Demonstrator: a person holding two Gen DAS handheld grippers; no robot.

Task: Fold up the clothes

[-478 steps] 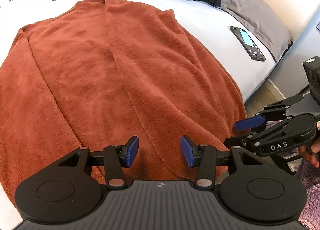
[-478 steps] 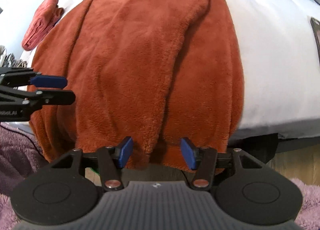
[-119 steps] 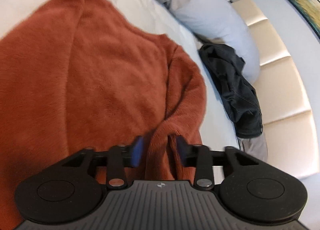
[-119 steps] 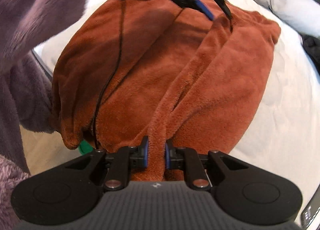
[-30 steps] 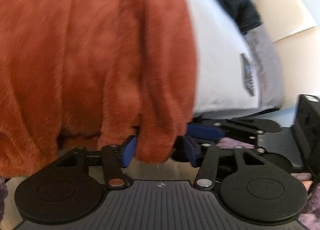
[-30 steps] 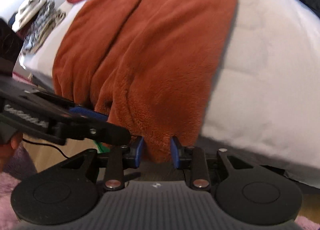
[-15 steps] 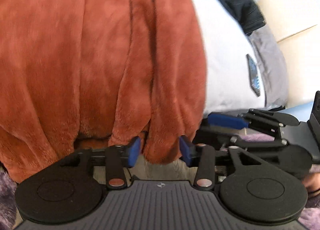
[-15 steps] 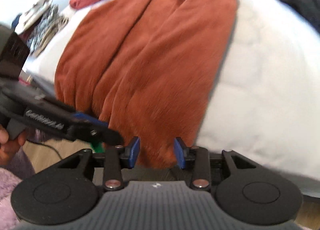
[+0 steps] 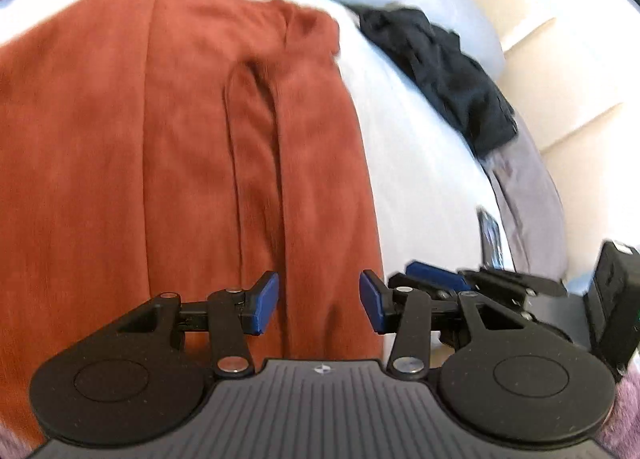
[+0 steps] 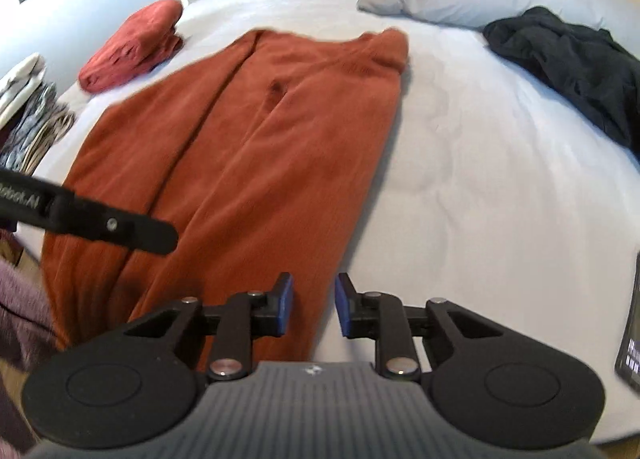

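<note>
The rust-orange fleece garment (image 10: 256, 147) is fuzzy and folded into a long strip with a few lengthwise creases, lying flat on the white bed (image 10: 480, 187) straight ahead of both claws. Left gripper (image 9: 319, 302) hangs open over its near end, nothing pinched. Right gripper (image 10: 313, 305) is closing, pads clear of the fabric edge. Black clothes (image 10: 568, 67) sit off right.
</note>
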